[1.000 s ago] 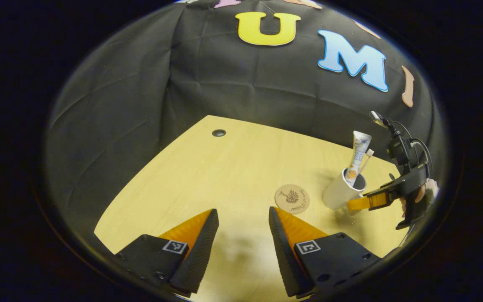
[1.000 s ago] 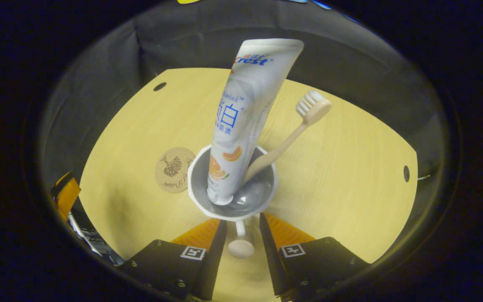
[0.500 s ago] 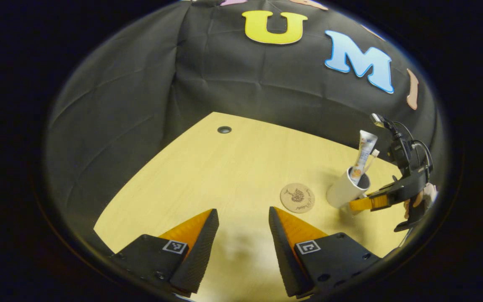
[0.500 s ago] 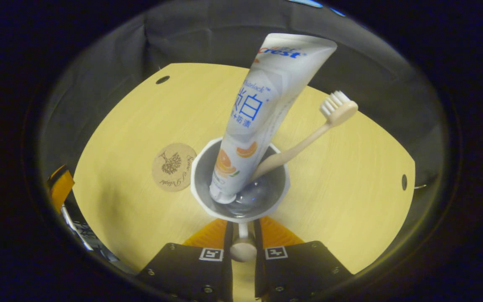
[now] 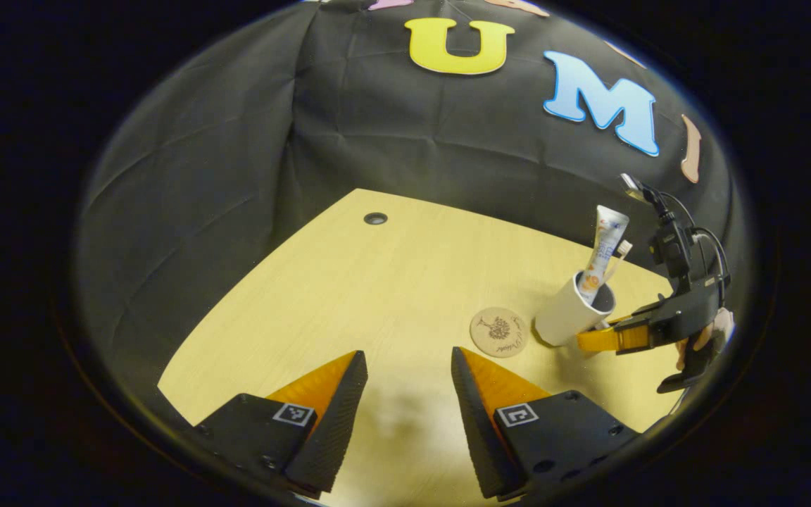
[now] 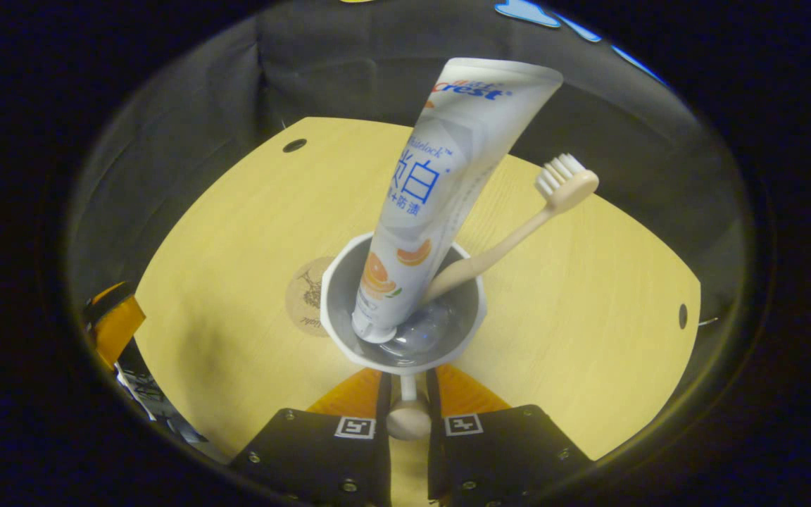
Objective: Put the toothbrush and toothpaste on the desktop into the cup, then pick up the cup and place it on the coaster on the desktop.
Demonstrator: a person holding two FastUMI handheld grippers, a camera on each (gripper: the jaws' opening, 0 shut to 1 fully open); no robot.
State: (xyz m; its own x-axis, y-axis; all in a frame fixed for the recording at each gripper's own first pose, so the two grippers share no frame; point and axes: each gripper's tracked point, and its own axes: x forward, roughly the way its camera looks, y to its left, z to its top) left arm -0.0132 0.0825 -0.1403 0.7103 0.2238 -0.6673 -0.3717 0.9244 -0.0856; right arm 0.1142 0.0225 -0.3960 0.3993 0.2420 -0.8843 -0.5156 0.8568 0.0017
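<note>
At bottom middle of the right gripper view, right tongs [image 6: 406, 394] squeezing the cup [image 6: 401, 318] handle, carrying toothpaste [image 6: 441, 190] and toothbrush [image 6: 511, 229] toward the coaster [image 6: 305, 296]; left tongs [image 5: 405, 384] waiting open, holding nothing.

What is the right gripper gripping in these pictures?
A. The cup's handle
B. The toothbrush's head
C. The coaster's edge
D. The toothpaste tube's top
A: in the right gripper view, the right gripper has both fingers closed on the handle of the cup, which holds the toothpaste and toothbrush; the coaster lies on the desktop beside and partly behind the cup.
</note>
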